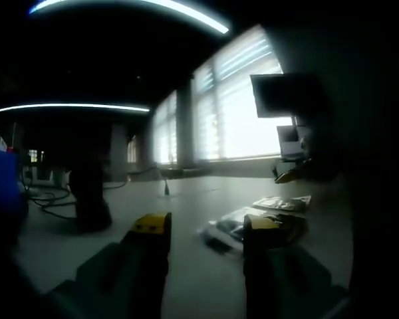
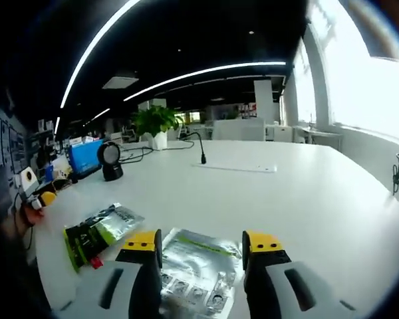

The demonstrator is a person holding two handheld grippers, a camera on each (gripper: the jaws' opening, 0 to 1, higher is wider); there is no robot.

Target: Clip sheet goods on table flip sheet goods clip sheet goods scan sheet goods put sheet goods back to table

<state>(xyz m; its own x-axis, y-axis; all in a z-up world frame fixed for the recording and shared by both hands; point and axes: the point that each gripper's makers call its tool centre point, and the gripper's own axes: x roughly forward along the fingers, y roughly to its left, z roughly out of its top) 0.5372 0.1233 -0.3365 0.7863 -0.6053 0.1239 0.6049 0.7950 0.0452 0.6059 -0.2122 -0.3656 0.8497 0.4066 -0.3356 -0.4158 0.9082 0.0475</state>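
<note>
Sheet goods lie flat on the white table (image 2: 306, 193), which I judge to mean the task is at its very start: nothing is clipped, flipped or scanned yet, and the whole sequence is left to do.

Right gripper view: a silvery foil packet (image 2: 199, 269) with a green strip sits at the lower centre of the frame, directly between the two yellow-tipped jaws of my right gripper (image 2: 203, 242). The jaws stand wide apart and hold nothing; they flank the packet, though I cannot tell whether they touch it or hover above it. A second packet, green and black (image 2: 96, 232), lies just beside the first, to the lower left. A round black scanner on a stand (image 2: 110, 161) stands in the middle left, well apart from the packets. A potted plant (image 2: 154, 126) and a gooseneck microphone (image 2: 201, 147) stand farther back on the table.

Left gripper view: the picture is dim. My left gripper (image 1: 206, 229) has its jaws spread and empty at the bottom centre. Pale packets (image 1: 253, 222) lie on the table at the lower right, partly behind the right-hand jaw tip rather than between the jaws. A dark upright object (image 1: 90, 196) stands at the left; I cannot identify it.
</note>
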